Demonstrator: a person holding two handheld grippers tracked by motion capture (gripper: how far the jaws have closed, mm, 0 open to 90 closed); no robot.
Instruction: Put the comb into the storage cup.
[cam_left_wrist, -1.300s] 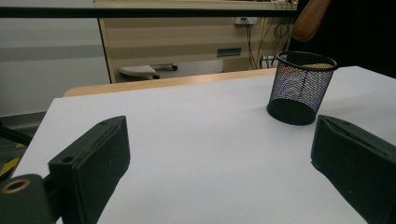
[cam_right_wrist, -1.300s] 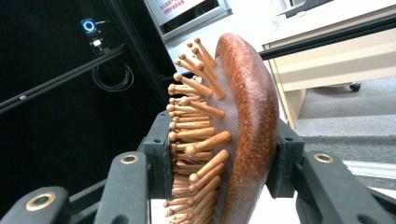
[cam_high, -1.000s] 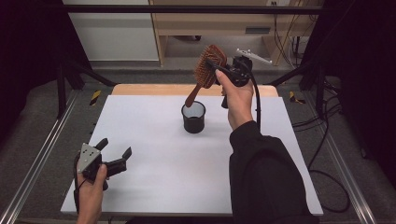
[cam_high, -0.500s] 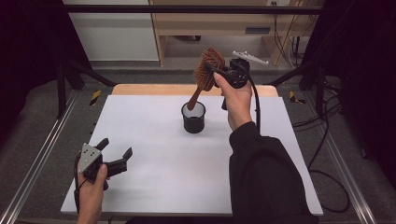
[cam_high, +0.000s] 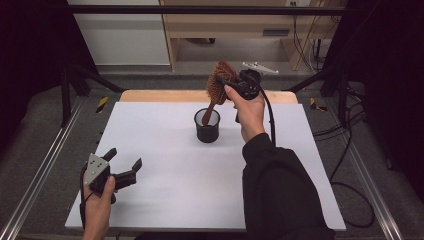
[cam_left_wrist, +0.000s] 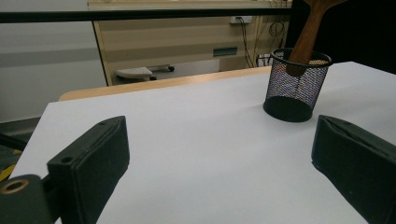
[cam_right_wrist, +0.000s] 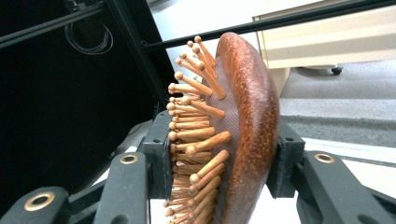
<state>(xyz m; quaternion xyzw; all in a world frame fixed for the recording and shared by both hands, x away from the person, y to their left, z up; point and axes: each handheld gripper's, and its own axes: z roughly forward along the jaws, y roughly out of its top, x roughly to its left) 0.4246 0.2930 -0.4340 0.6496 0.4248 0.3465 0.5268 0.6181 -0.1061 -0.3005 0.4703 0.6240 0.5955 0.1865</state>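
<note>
Brush head clamped in right gripper (cam_high: 229, 86), handle dipped into mesh cup.

Wooden brush (cam_high: 218, 85) held tilted over the black mesh cup (cam_high: 207, 126), handle end inside the cup's mouth, head up and leaning toward the table's far side. In the right gripper view, jaws pressed on the brush (cam_right_wrist: 233, 130) from both sides: one pad against the bristle pins, the other against the smooth brown back. In the left gripper view, handle (cam_left_wrist: 308, 35) slanting down past the rim of the cup (cam_left_wrist: 295, 86). Cup upright on the white table (cam_high: 165, 165), toward the far middle. Left gripper (cam_high: 124, 169) low over the near left corner, well apart from the cup, jaws spread wide, nothing between them.
</note>
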